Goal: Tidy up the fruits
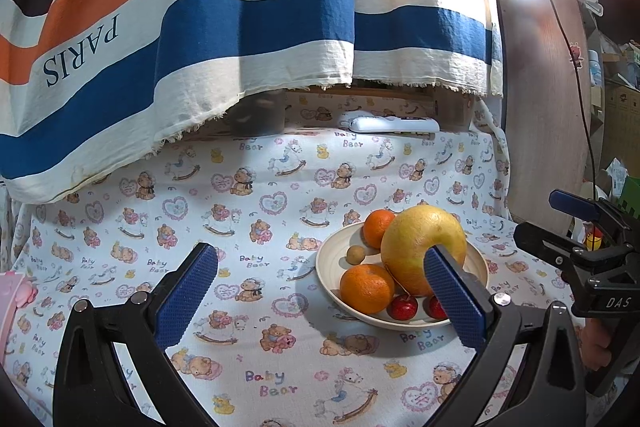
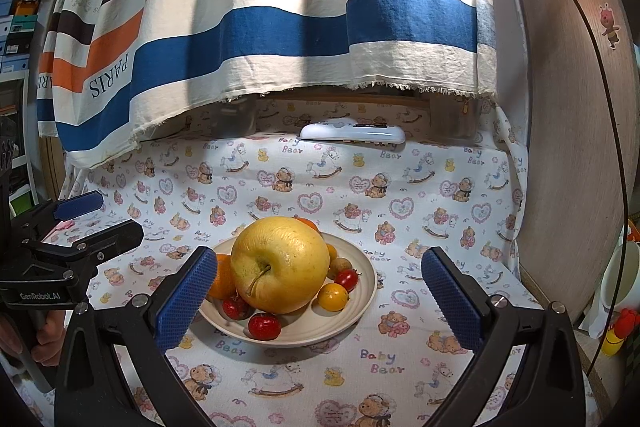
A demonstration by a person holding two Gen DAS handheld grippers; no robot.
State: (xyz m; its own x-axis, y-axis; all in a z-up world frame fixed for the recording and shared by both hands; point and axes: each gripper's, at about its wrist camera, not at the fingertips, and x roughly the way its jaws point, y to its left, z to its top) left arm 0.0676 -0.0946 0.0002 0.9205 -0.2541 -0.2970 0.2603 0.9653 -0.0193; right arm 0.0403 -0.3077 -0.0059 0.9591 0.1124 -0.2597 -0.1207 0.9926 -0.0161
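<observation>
The left gripper (image 1: 320, 297) and right gripper (image 2: 319, 297) both hang over the bear-print cloth (image 2: 400, 187) with jaws spread wide, holding nothing. Between them sits the cream plate (image 2: 320, 327) with all the fruit gathered in it: a big yellow pomelo (image 2: 280, 263) in the middle, oranges (image 1: 367, 288), red cherry tomatoes (image 2: 264, 325) and a yellow one (image 2: 333, 297) tucked around it. Arranged or awaiting sorting, either fits. Beyond, a white remote (image 2: 352, 133) lies under the striped curtain (image 2: 280, 27), well clear.

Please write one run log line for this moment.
left gripper: open, empty | right gripper: open, empty | fruits: all on plate | big yellow fruit: untouched
</observation>
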